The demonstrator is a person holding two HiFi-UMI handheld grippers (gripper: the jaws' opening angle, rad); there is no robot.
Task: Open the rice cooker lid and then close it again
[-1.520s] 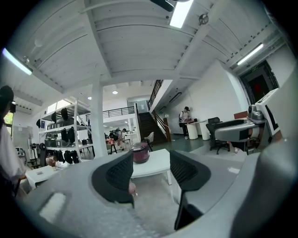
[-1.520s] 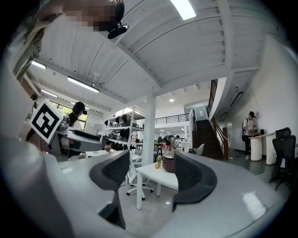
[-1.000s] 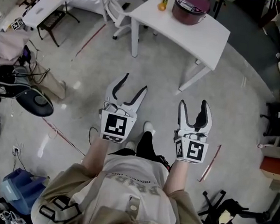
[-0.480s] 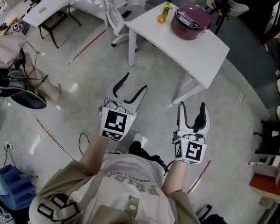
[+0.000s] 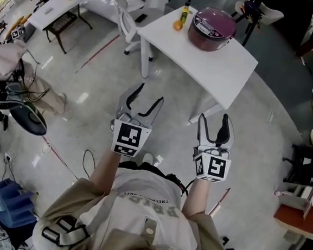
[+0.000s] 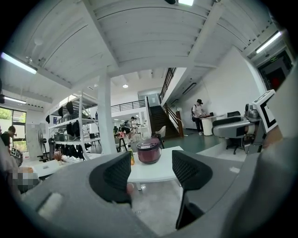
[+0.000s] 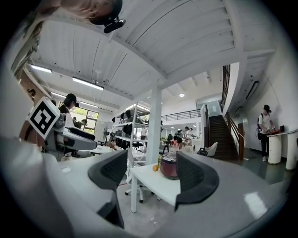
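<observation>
Maroon rice cooker (image 5: 211, 27) with a grey lid panel, top centre, on a white table (image 5: 221, 67). Orange fruit (image 5: 177, 25) and yellow bottle (image 5: 184, 11) beside it. Left gripper (image 5: 151, 92) and right gripper (image 5: 215, 116): grey-white shells, black jaws, black-and-white square markers. Pale grey floor (image 5: 95, 83). Blue bin (image 5: 5, 204) lower left.

Person in beige lettered T-shirt (image 5: 149, 203) and black straps (image 5: 62, 233); left gripper (image 5: 151, 92) and right gripper (image 5: 214, 116), pale grey with dark fingers (image 5: 130, 96), bear black-and-white marker cubes (image 5: 129, 138).

rice cooker (image 5: 211, 27) on table (image 5: 216, 67) | bottle (image 5: 183, 11) just left of rice cooker
</observation>
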